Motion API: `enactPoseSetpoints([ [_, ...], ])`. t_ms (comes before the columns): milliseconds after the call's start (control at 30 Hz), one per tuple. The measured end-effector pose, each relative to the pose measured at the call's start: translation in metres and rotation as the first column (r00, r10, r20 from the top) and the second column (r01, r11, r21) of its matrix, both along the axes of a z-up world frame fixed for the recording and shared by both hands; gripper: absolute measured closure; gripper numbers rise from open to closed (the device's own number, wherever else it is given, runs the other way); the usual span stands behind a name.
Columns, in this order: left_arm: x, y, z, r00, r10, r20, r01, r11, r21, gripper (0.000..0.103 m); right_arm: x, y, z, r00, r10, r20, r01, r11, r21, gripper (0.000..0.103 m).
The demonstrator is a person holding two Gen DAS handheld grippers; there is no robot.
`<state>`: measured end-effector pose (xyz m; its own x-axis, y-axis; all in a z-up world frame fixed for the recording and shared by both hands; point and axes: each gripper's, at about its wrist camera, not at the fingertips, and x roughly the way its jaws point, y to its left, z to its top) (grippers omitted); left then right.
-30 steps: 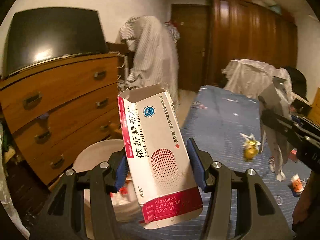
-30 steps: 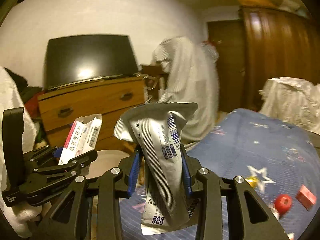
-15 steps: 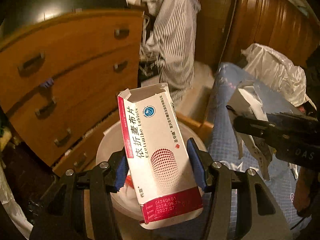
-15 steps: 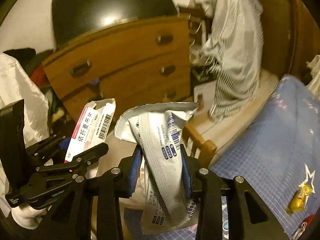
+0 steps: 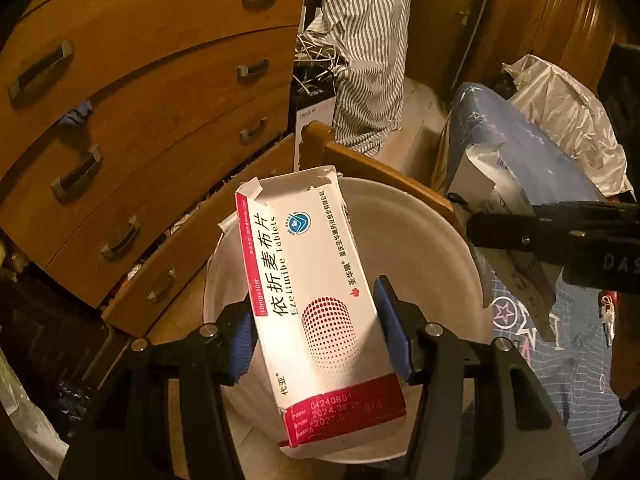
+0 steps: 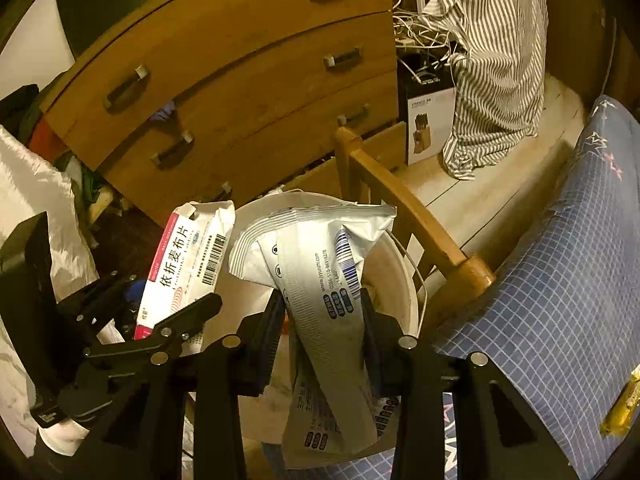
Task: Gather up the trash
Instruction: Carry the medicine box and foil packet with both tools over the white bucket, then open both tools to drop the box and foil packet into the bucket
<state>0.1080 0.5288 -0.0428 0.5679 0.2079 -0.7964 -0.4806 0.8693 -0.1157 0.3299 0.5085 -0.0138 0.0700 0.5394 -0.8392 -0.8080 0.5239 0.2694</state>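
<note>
While the left gripper (image 5: 316,320) clamps the tablet box (image 5: 316,300) and the right gripper (image 6: 320,328) pinches the silver pouch (image 6: 320,280) over the white bucket (image 5: 440,240), neither is dropped in yet, and a yellow wrapper (image 6: 620,412) waits at the bed's (image 6: 560,300) edge.

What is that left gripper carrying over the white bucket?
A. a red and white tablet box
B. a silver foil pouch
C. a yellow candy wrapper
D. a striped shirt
A: the left gripper is shut on a red and white tablet box above the bucket; the foil pouch is in the right gripper.
</note>
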Motion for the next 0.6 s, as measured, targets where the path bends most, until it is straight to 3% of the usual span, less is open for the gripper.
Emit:
enactPoseSetpoints([
  [433,0.007,0.007,-0.005,1.0,0.003,0.004,-0.003,1.0,0.001,0.048,0.005,-0.004,-0.006,1.0,0.01,-0.006,-0.01,1.0,0.005,0.064],
  [500,0.007,0.012,-0.008,1.0,0.015,-0.009,-0.015,1.0,0.001,0.045,0.006,-0.005,-0.005,1.0,0.015,-0.002,-0.015,1.0,0.014,0.058],
  [533,0.006,0.014,-0.009,0.999,0.032,-0.021,-0.032,0.999,0.007,0.041,0.008,-0.007,-0.003,1.0,0.008,0.002,-0.008,1.0,0.022,0.049],
  [600,0.003,0.018,-0.011,0.998,0.054,-0.018,-0.054,0.998,0.02,0.039,0.011,-0.012,0.001,1.0,0.001,0.001,-0.001,0.999,0.043,0.045],
])
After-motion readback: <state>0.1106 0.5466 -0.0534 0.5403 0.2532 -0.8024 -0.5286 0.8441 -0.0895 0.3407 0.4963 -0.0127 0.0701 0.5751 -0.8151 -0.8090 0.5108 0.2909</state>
